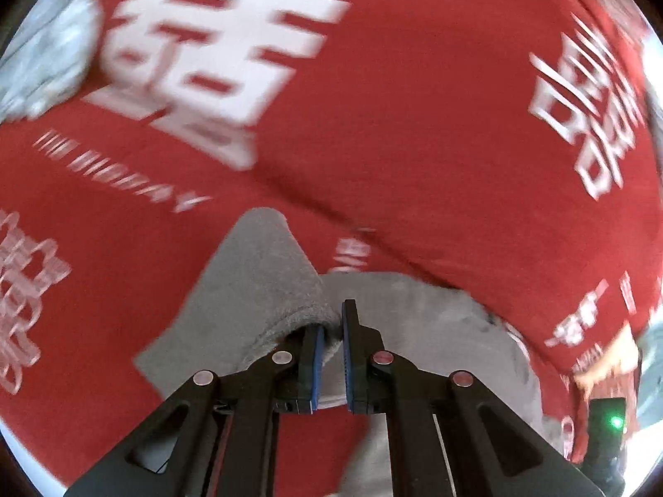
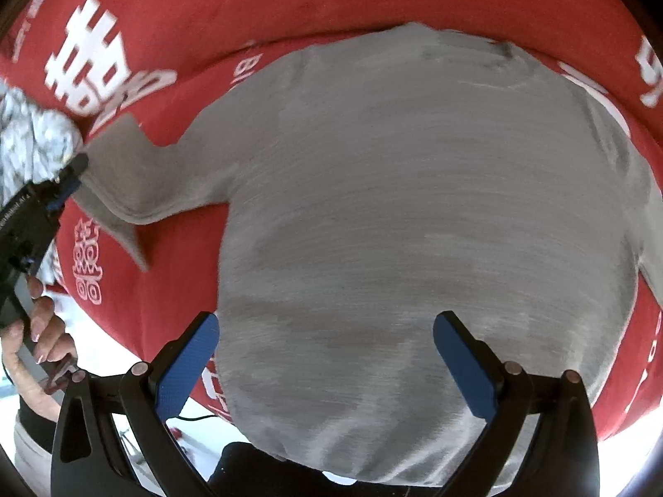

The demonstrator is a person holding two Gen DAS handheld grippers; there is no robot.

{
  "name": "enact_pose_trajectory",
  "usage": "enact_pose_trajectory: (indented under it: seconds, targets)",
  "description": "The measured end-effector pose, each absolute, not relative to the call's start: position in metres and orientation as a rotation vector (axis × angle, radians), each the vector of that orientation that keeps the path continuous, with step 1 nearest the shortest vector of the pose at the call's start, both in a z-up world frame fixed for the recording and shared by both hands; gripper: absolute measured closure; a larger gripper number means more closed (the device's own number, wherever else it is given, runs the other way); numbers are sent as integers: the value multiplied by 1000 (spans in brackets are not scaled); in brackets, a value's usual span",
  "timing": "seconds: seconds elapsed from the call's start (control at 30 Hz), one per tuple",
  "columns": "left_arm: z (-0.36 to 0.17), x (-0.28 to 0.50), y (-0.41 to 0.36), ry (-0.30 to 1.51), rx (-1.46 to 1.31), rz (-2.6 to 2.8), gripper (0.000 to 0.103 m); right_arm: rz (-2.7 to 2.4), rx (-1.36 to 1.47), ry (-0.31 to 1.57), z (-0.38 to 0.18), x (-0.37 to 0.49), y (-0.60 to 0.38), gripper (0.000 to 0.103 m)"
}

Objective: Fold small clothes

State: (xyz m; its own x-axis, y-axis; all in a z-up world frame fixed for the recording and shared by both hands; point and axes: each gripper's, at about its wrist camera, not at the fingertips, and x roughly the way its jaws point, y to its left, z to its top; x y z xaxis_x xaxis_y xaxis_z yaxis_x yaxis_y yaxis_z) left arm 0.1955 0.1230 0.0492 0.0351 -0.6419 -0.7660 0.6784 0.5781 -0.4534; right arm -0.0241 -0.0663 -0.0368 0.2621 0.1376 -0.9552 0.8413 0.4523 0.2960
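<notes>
Garment: grey short-sleeved shirt [image 2: 414, 215] lay spread flat on red cloth with white characters [image 2: 174, 12].
Left hand-held gripper [image 1: 331, 331]: pads clamped on the shirt's sleeve edge [image 1: 265, 285], sleeve raised off the cloth.
Right hand-held gripper [image 2: 325, 356]: fingers wide apart above the shirt body, gripping nothing.
Person's hand [image 2: 37, 331]: on the left gripper handle.

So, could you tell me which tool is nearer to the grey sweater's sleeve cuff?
Left. The left tool is shut on the sleeve cuff, holding it off the red cloth. The right tool hangs open over the sweater's body, away from that sleeve.
</notes>
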Motion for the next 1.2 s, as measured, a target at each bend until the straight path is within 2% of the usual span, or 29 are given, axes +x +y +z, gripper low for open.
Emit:
enact_pose_trajectory:
  seconds: [0.17,0.4,0.57,0.73,0.87,0.97,1.1,1.17,1.2]
  targets:
    - [50,133,51,1154,164,-1201,94,-702,1093,1170,-37,-73,-85,0]
    - [0,18,-23,1217,441,-1377,94,-846,1217,1123,-53,-144,-110,0]
    - [-33,-9,-28,1254,617,-1328,93,-901,1260,1133,-69,-174,-116,0]
    - [-12,5,-6,1219,649,-1264,93,-882,1212,1144,-65,-163,-125,0]
    - [13,42,30,1188,612,-1186,93,-798,1006,1154,-49,-117,-135,0]
    - [9,68,54,1181,639,-1091,93,-718,817,1165,-40,-73,-135,0]
    - [-7,91,83,1243,672,-1010,93,-618,366,1265,-47,6,-118,1]
    - [-10,92,91,1251,675,-1005,93,-592,183,1312,-55,27,-104,3]
    - [-12,90,94,1253,679,-1006,93,-582,94,1335,-63,38,-99,9]
